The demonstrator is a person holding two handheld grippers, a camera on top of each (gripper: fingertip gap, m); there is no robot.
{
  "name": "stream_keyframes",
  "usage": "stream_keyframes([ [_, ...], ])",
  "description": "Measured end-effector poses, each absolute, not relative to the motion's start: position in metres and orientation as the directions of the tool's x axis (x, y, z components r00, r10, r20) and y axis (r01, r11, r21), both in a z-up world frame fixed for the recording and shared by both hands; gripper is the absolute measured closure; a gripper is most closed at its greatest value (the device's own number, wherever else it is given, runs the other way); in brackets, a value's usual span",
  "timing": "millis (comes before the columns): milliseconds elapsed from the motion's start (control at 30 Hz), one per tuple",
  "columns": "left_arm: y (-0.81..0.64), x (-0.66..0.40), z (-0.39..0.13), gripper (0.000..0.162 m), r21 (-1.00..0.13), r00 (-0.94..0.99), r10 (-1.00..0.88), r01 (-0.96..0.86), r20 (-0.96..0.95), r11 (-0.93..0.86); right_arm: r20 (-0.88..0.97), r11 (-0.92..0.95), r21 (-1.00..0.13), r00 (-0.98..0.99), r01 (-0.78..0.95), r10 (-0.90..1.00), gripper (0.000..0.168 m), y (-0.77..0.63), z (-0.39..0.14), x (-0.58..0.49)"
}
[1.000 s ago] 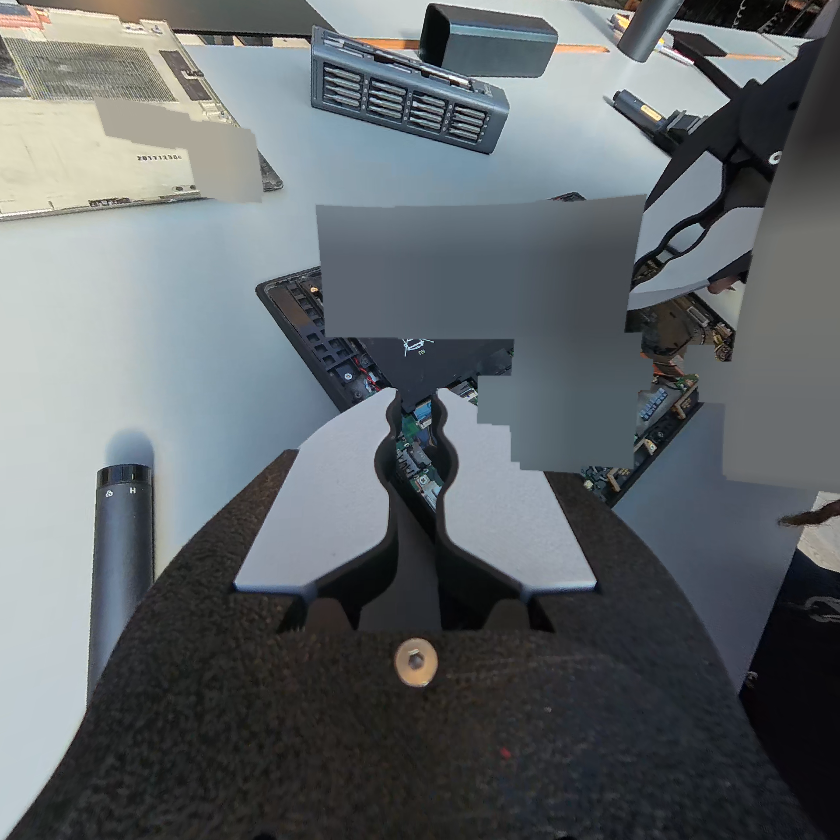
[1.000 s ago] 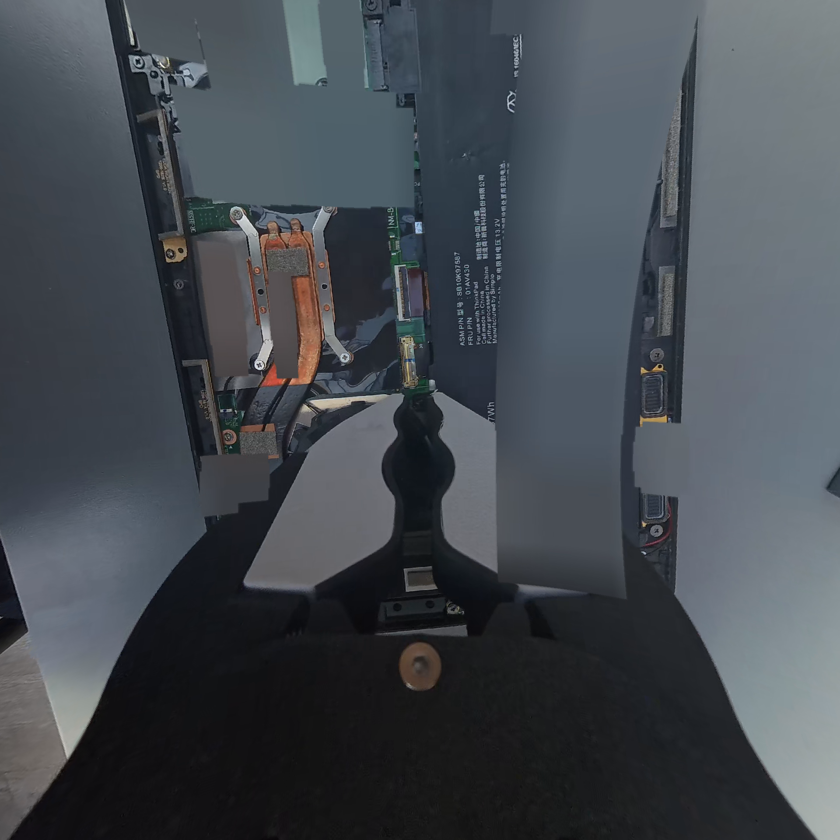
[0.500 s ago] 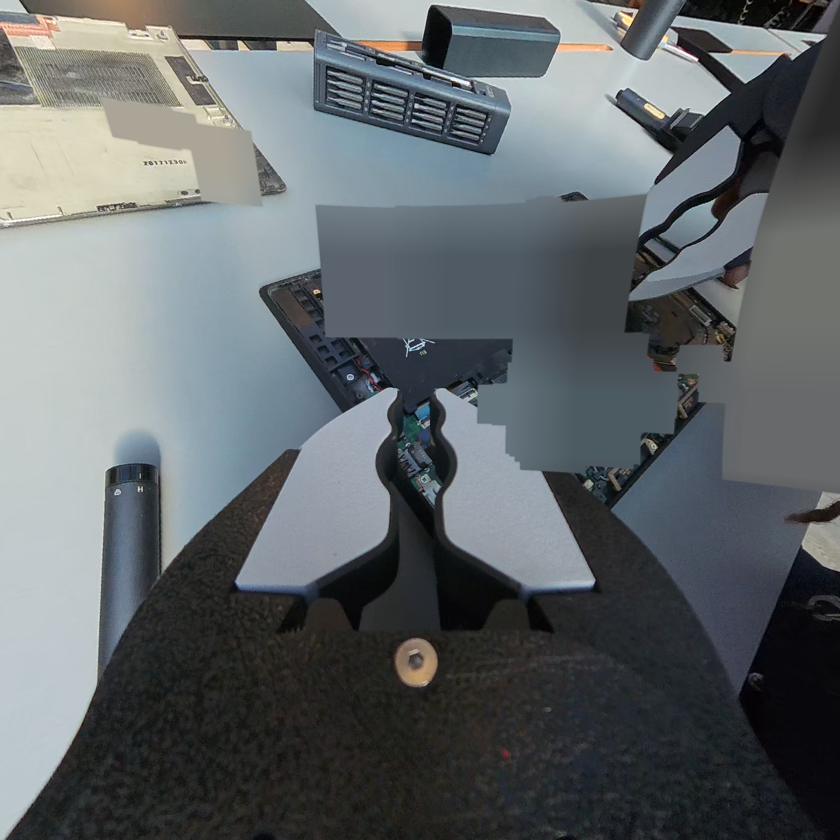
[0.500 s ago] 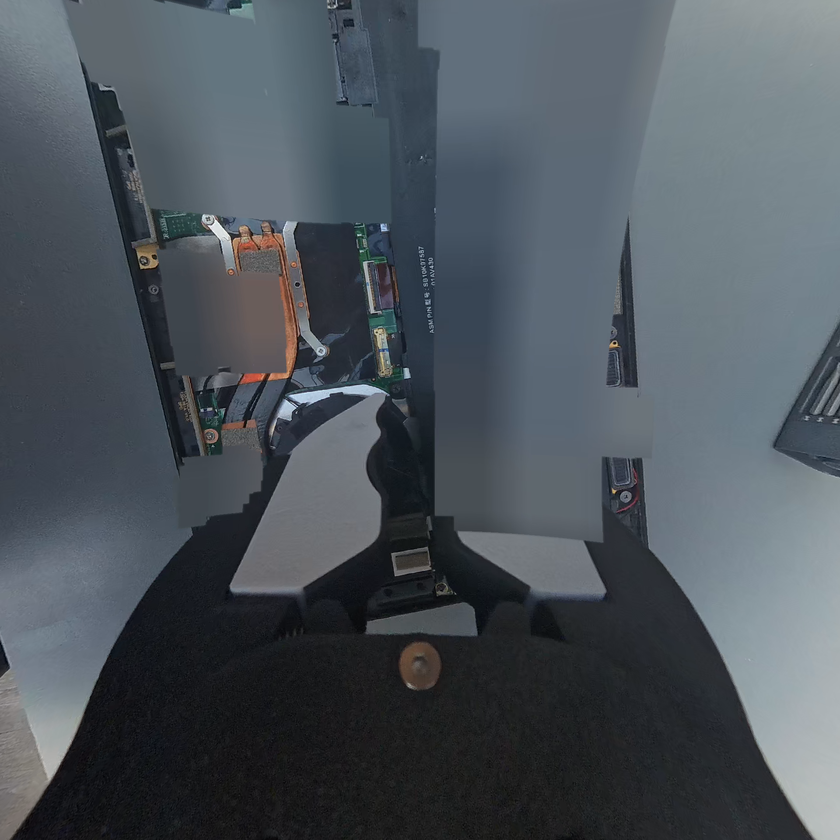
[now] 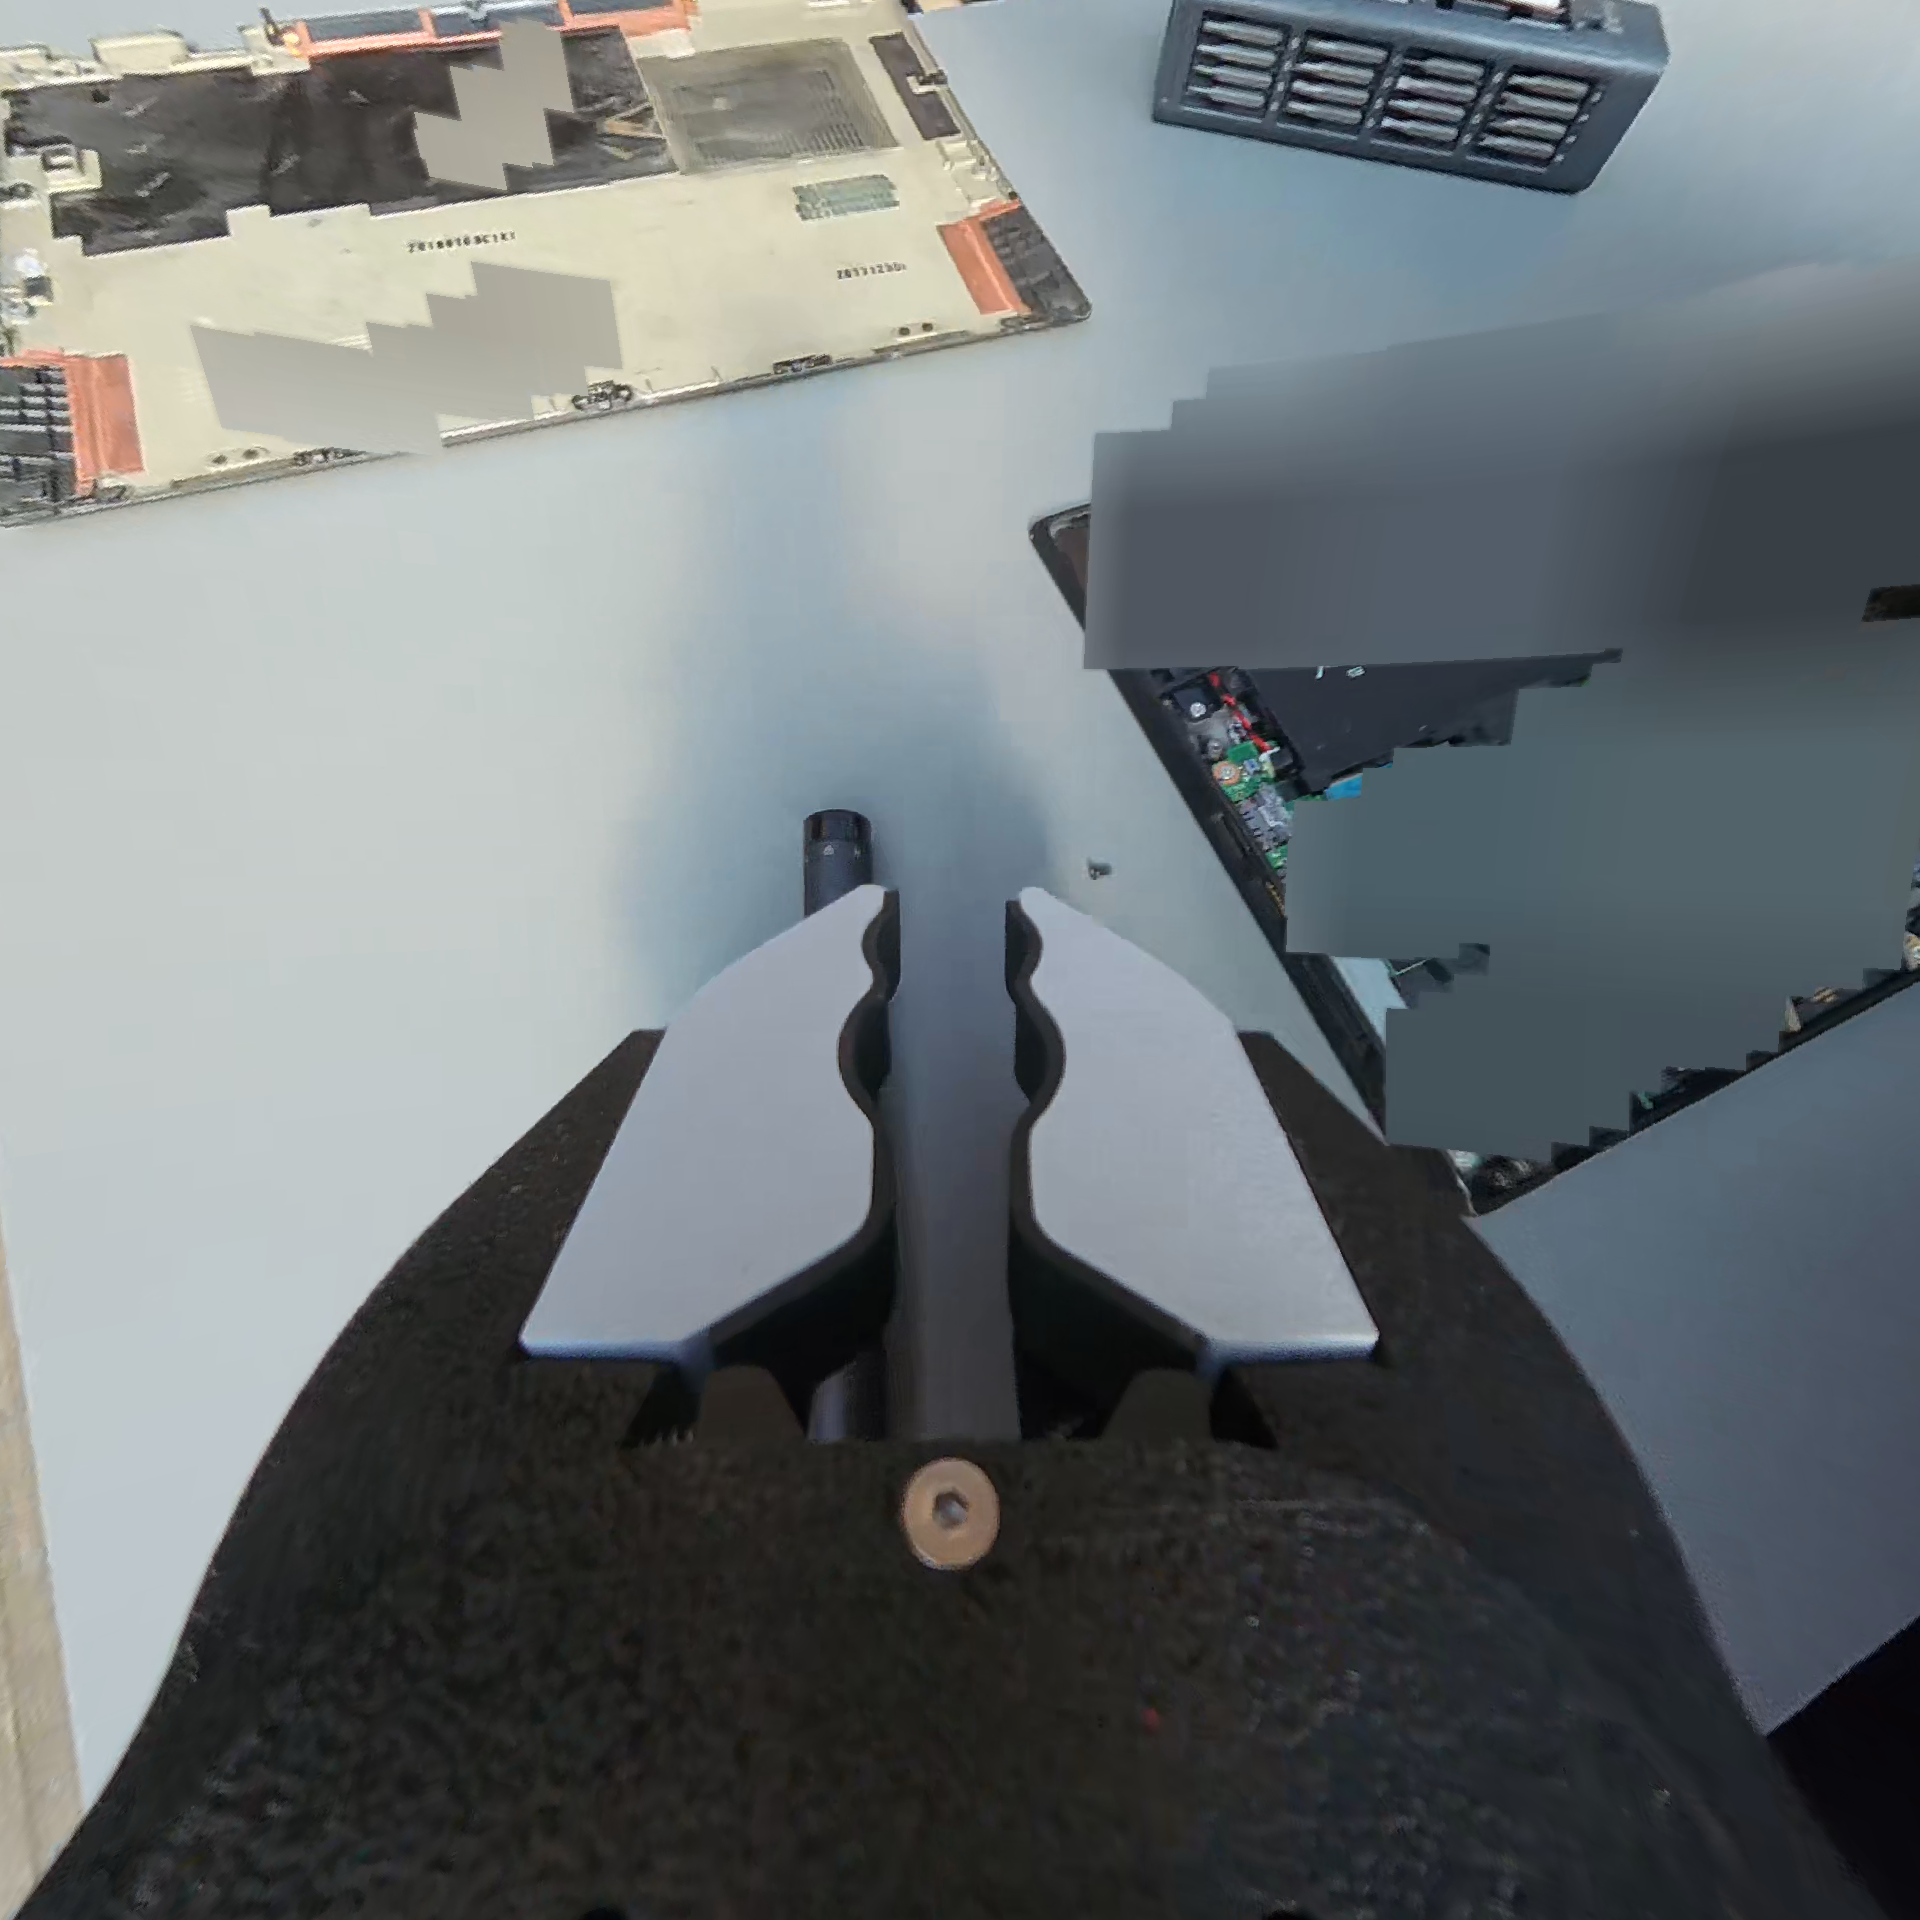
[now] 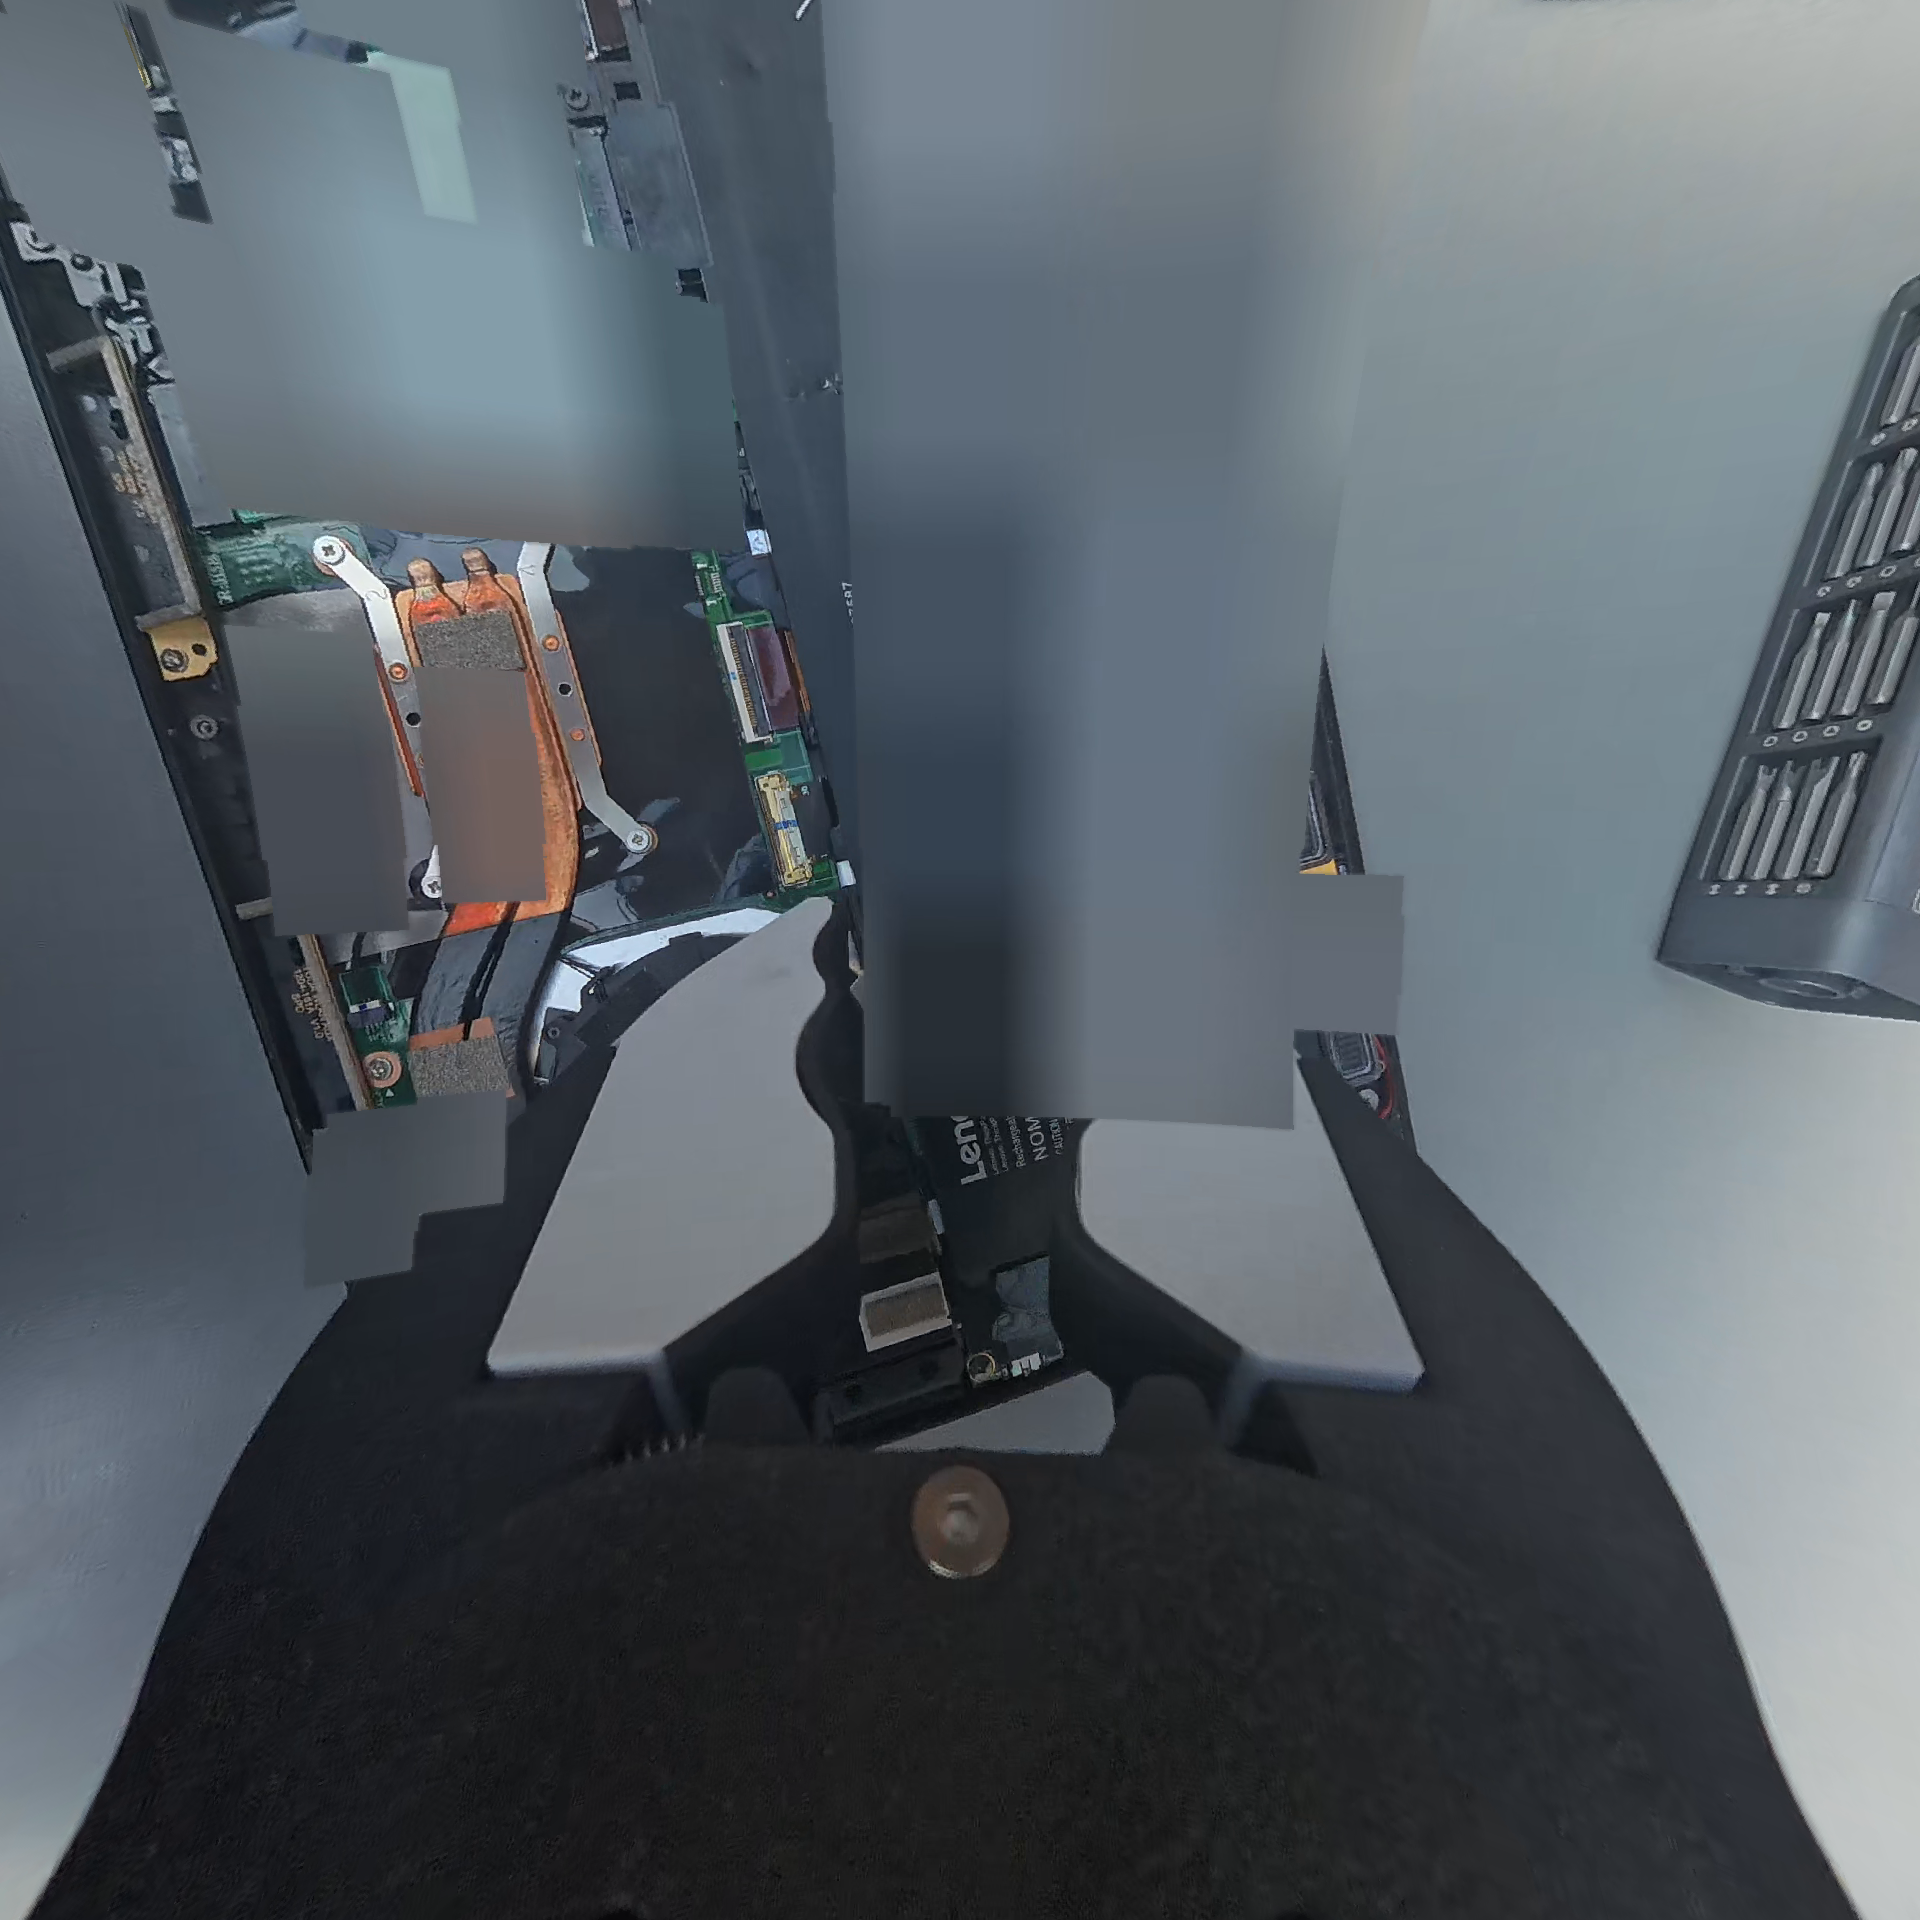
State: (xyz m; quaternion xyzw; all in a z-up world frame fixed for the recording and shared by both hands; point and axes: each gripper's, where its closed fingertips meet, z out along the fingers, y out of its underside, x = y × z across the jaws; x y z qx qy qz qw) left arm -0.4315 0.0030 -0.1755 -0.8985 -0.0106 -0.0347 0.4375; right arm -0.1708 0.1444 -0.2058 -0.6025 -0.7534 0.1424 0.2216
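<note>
Only left gripper shows black cylinder beneath parted, empty fingers, right gripper fingers parted over opened laptop.

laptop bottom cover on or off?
Off. The laptop lies open, its copper heat pipe and circuit board exposed; the cover rests apart on the table, inner side up.

We see the left gripper over the pale table, its jaws parted with a clear gap. A black cylindrical tool lies under its left finger. A tiny screw sits just right of the fingertips. The opened laptop lies toward the right edge, a removed base cover at the far left, and a dark bit case at the far right.
</note>
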Motion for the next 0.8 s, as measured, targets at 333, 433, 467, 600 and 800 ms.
stream_keyframes([
  [333,-0.046,-0.466,-0.190,0.136,-0.607,0.998,0.066,0.038,-0.024,-0.794,0.200,0.153,-0.600,-0.038,0.785,0.979,0.128,0.142,-0.178,-0.153],
  [433,-0.047,-0.463,-0.198,0.132,-0.549,0.997,0.068,0.069,0.021,-0.833,0.171,0.107,-0.647,0.007,0.755,0.985,0.127,0.133,-0.174,-0.145],
  [467,-0.046,-0.460,-0.204,0.129,-0.514,0.997,0.059,0.073,0.042,-0.855,0.160,0.092,-0.661,0.020,0.744,0.987,0.128,0.130,-0.173,-0.143],
  [600,-0.035,-0.451,-0.221,0.126,-0.408,1.000,-0.005,0.004,0.020,-0.913,0.130,0.048,-0.702,0.062,0.711,0.990,0.128,0.120,-0.170,-0.129],
  [800,-0.009,-0.450,-0.232,0.146,-0.336,0.998,-0.069,-0.063,0.008,-0.940,0.101,0.008,-0.740,0.099,0.672,0.990,0.129,0.104,-0.168,-0.109],
])
